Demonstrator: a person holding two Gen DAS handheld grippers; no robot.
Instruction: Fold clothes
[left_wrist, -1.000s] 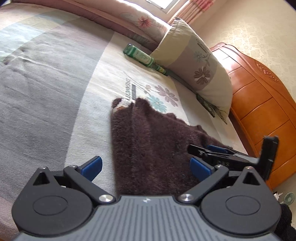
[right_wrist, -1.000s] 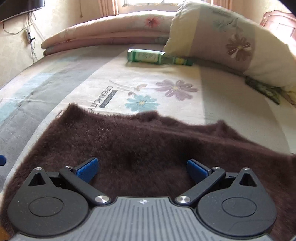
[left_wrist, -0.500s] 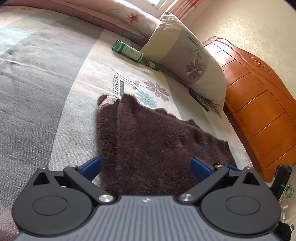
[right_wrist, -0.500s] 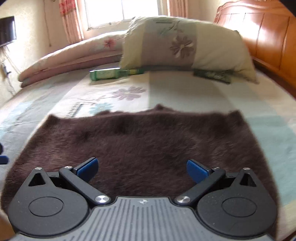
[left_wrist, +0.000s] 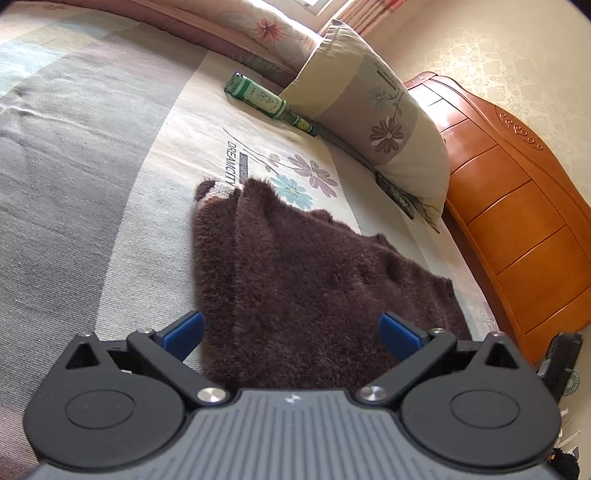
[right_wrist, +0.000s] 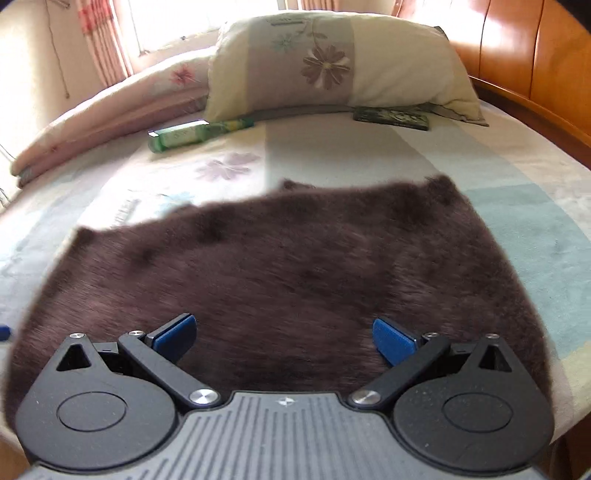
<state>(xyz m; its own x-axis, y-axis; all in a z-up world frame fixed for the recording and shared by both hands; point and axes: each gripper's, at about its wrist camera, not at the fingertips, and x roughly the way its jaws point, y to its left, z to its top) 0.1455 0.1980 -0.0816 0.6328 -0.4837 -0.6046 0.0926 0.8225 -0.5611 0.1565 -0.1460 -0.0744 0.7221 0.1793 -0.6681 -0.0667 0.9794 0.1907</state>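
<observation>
Both grippers, left (left_wrist: 291, 330) and right (right_wrist: 284, 339), moved back, wide open, empty; one brown garment (right_wrist: 280, 273) lies flat on one bed (right_wrist: 369, 155).

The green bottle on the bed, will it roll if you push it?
Probably: the green bottle lies on its side and looks round. The soft bedsheet may slow it, and the pillow by its neck would likely stop it.
</observation>
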